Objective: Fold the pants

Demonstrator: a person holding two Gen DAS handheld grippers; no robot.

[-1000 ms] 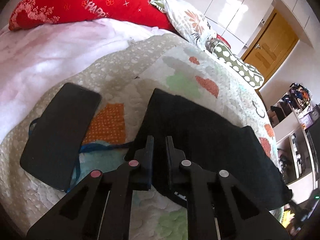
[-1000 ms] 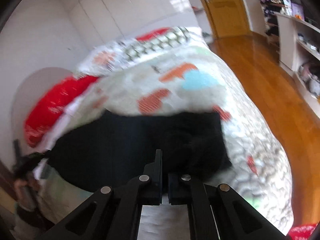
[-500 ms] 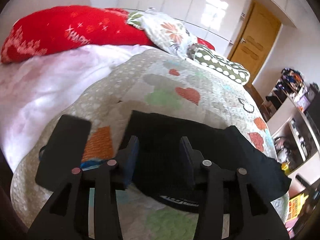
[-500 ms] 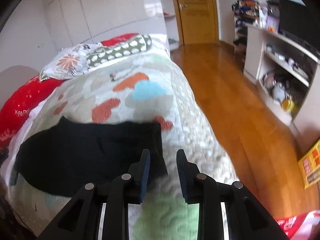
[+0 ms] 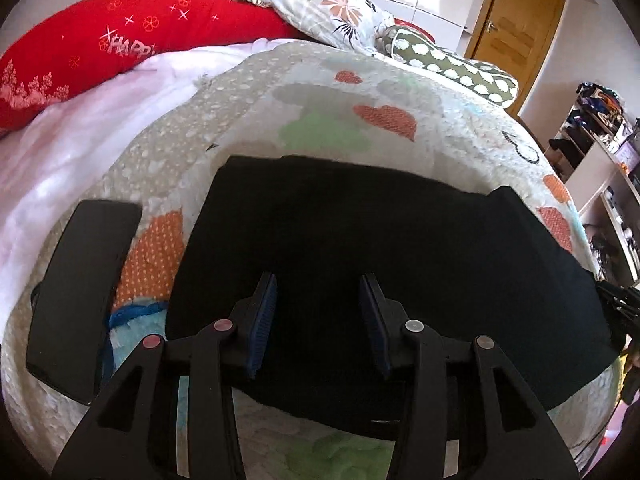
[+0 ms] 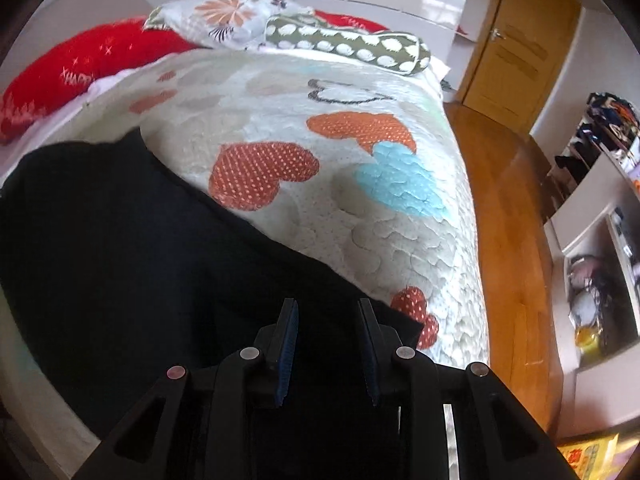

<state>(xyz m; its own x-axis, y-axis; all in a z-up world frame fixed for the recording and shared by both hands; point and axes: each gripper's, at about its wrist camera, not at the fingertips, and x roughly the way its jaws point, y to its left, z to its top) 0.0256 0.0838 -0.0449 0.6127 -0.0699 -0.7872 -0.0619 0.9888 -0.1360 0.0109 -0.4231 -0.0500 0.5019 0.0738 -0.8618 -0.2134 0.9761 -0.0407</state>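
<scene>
The black pants [image 5: 380, 248] lie folded in a flat, wide band across the heart-patterned quilt [image 5: 320, 92]. My left gripper [image 5: 319, 282] hangs open just above their left half; its blue pads [image 5: 266, 312] stand apart and nothing is pinched between them. In the right wrist view the pants [image 6: 120, 240] fill the lower left. My right gripper [image 6: 327, 306] is open over their right end, near the corner by the bed's edge, with only flat cloth beneath the gap.
A flat black slab [image 5: 80, 292] with a blue cord [image 5: 132, 312] lies left of the pants. Red [image 5: 120, 40], floral [image 5: 320, 4] and green dotted [image 5: 452, 68] pillows line the headboard end. Wooden floor [image 6: 508, 240], shelves [image 6: 600, 240] and a door [image 6: 516, 36] lie to the right.
Both grippers were shut a second ago and now stand open. Each has swung and rolled to sit over the pants, which lie flat on the quilt.
</scene>
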